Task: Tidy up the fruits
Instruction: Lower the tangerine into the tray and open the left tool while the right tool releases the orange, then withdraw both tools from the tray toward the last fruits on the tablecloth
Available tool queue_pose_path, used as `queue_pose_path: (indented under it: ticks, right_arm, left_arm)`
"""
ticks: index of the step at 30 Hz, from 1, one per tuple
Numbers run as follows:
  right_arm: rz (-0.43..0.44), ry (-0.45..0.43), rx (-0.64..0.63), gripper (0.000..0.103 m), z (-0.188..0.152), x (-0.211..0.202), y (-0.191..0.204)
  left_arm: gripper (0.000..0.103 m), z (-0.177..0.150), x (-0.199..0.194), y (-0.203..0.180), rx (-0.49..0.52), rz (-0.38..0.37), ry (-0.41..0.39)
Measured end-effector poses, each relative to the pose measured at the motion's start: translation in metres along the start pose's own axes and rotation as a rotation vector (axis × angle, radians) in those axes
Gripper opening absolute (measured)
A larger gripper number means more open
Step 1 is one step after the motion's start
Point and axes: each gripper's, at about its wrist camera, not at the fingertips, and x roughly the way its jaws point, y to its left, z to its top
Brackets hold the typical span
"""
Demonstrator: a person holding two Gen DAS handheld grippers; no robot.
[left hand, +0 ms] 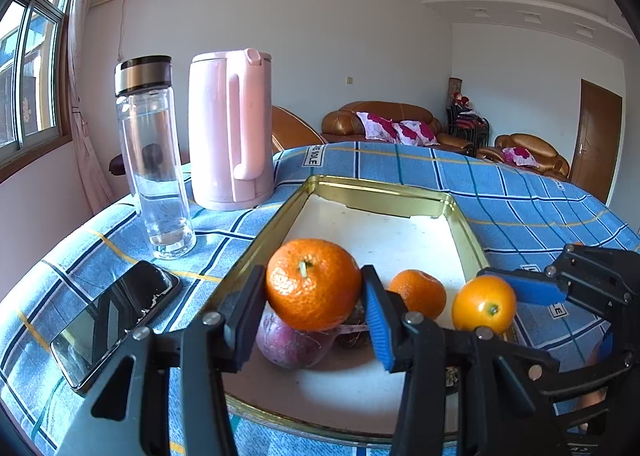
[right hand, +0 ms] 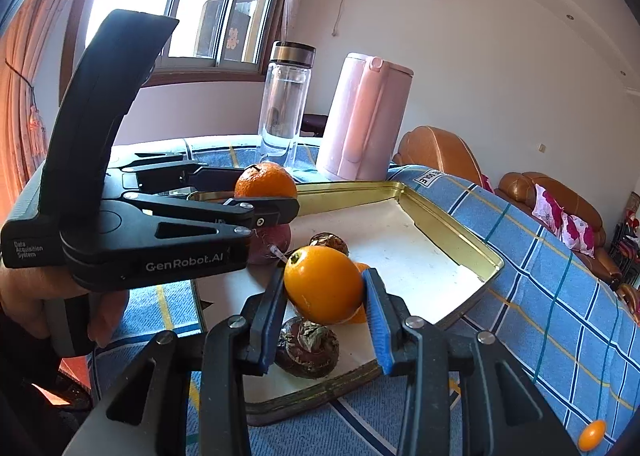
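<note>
1. The left gripper [left hand: 314, 310] grasps a big round orange mandarin [left hand: 313, 283] above the near end of the gold-rimmed rectangular metal tray [left hand: 384, 188].
2. The right gripper [right hand: 325, 312] clamps a smooth yellow-orange oval fruit [right hand: 323, 283] over the tray's near edge.
3. A purple round fruit [left hand: 294, 346] lies in the tray under the mandarin.

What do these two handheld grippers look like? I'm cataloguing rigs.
Both are black plastic with silver pivot screws and blue ribbed pads on the fingers. The left gripper has a curved black handle and white "GenRobot.AI" and "Data Acquisition System" lettering. The right gripper looks alike. No cables visible.
</note>
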Motion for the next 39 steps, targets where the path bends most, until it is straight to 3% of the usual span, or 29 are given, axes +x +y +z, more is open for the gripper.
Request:
queue_pose_path:
  ticks: [14, 16, 18, 20, 25, 29, 39]
  right_arm:
    - [0.022, 0.052, -0.007, 0.04, 0.002, 0.011, 0.0]
    - [0.023, 0.054, -0.003, 0.045, 0.002, 0.012, -0.001]
    - [0.019, 0.052, 0.002, 0.06, 0.002, 0.012, -0.001]
    - [0.016, 0.038, 0.002, 0.063, 0.002, 0.009, -0.001]
    - [-0.014, -0.008, 0.036, 0.064, 0.0, -0.002, -0.008]
    - [-0.068, -0.016, 0.06, 0.064, -0.006, -0.013, -0.02]
    - [-0.272, -0.057, 0.209, 0.064, -0.033, -0.081, -0.091]
  left_arm:
    - [0.05, -0.002, 0.001, -0.006, 0.029, 0.007, 0.011]
    - [0.052, -0.002, -0.001, -0.007, 0.03, 0.009, 0.007]
    - [0.056, -0.002, -0.003, -0.008, 0.034, 0.01, 0.004]
    - [0.059, -0.001, -0.005, -0.008, 0.032, 0.015, -0.004]
    - [0.08, 0.004, -0.017, -0.005, 0.005, 0.028, -0.048]
    - [0.092, 0.01, -0.028, -0.009, -0.024, -0.003, -0.085]
    - [0.1, 0.031, -0.041, -0.065, 0.042, -0.135, -0.112]
